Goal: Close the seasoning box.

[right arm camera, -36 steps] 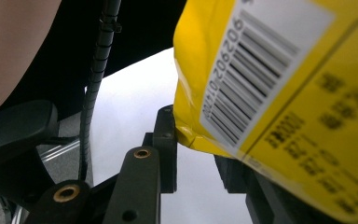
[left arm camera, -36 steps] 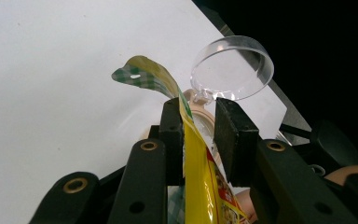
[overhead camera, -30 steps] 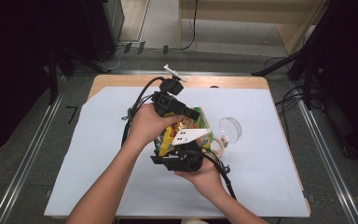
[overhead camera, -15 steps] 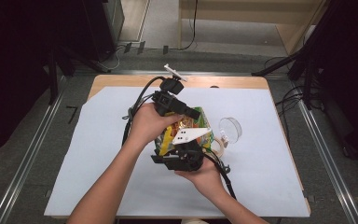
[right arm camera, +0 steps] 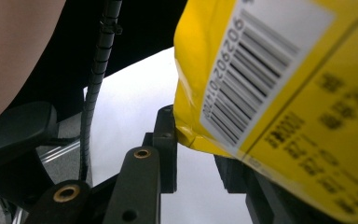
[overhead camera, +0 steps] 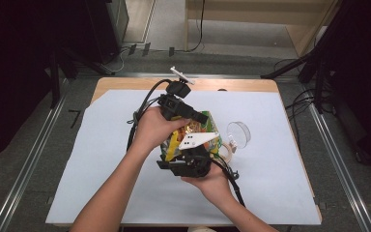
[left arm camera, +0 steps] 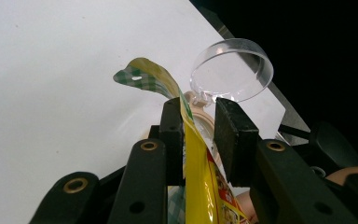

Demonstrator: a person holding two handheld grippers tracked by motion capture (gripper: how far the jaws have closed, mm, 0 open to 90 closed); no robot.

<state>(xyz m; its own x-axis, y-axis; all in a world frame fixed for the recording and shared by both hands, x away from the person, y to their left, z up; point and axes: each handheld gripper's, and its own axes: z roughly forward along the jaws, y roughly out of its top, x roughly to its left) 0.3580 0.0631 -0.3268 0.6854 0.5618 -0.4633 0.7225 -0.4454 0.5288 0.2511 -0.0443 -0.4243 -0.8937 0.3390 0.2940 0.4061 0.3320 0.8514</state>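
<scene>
Both grippers are held close together over the middle of the table.

The left forearm [overhead camera: 111, 188] is brought in from the bottom edge and angled up toward the centre, with the left hand [overhead camera: 150, 128] wrapped around the left gripper [overhead camera: 202, 117], whose cable is looped back over the wrist. In the left gripper view, its jaws are seen slightly parted, with only a thin sheet between them. The right hand [overhead camera: 211, 181] is placed just nearer the bottom edge, palm up beneath the right gripper [overhead camera: 193, 157], which is topped by its grey plate. In the right gripper view, a gap is seen between the jaws.
</scene>
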